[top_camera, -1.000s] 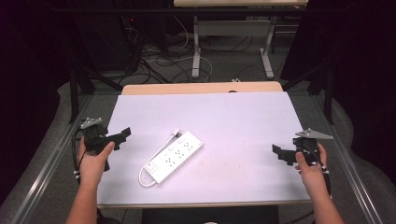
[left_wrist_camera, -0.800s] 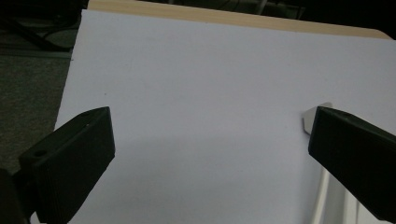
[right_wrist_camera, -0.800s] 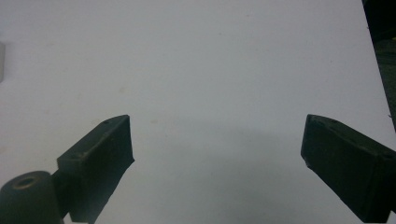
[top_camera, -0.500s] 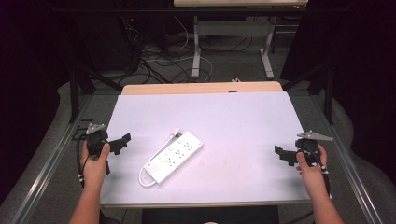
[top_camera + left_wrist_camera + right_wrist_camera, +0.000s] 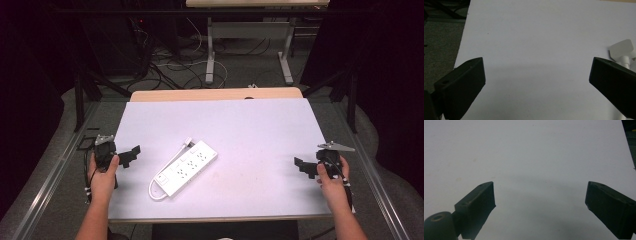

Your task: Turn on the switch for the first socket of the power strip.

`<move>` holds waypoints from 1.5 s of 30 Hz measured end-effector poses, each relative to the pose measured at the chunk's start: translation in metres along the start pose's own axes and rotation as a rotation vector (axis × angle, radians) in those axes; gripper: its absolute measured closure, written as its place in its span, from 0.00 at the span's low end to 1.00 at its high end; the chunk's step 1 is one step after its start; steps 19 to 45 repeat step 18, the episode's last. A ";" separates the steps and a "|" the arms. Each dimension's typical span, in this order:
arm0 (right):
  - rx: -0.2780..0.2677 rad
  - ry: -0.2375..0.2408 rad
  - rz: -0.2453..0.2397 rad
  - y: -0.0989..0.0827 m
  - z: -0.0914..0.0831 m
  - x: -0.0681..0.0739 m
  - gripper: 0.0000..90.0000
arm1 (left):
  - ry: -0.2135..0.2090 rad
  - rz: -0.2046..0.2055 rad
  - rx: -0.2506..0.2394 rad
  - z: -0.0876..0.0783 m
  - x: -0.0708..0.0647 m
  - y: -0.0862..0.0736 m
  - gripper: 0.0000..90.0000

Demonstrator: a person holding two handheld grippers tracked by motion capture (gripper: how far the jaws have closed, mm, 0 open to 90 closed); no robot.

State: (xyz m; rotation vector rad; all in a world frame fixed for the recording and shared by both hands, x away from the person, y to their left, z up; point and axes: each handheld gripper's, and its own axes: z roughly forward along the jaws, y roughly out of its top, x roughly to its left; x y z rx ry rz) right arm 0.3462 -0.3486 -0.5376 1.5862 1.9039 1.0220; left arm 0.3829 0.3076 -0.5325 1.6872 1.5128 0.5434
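A white power strip (image 5: 187, 167) lies flat on the white bench (image 5: 250, 130), a little left of the middle, turned at a slant so that one end points to the near left and the other to the far right. Its white cord (image 5: 167, 165) runs along its left side, and the plug (image 5: 622, 50) rests at the far end; in the left gripper view this plug appears just beyond the right jaw. The left gripper (image 5: 129, 155) is held by the left hand (image 5: 102, 177) at the left edge of the bench, near the power strip but apart from it, with its jaws wide and holding nothing. The right gripper (image 5: 302, 166) is held by the right hand (image 5: 332, 182) at the right edge of the bench, well apart from the power strip. Its jaws are also wide, with only bare bench surface between them in the right gripper view.
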 end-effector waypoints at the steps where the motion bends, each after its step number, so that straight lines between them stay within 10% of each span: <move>1: 0.000 -0.001 0.004 0.000 0.001 0.000 0.09 | 0.000 0.001 0.004 0.000 0.000 0.000 0.01; 45: 0.013 0.010 0.010 -0.001 0.004 -0.001 0.09 | 0.009 -0.003 0.015 0.001 0.002 -0.001 0.01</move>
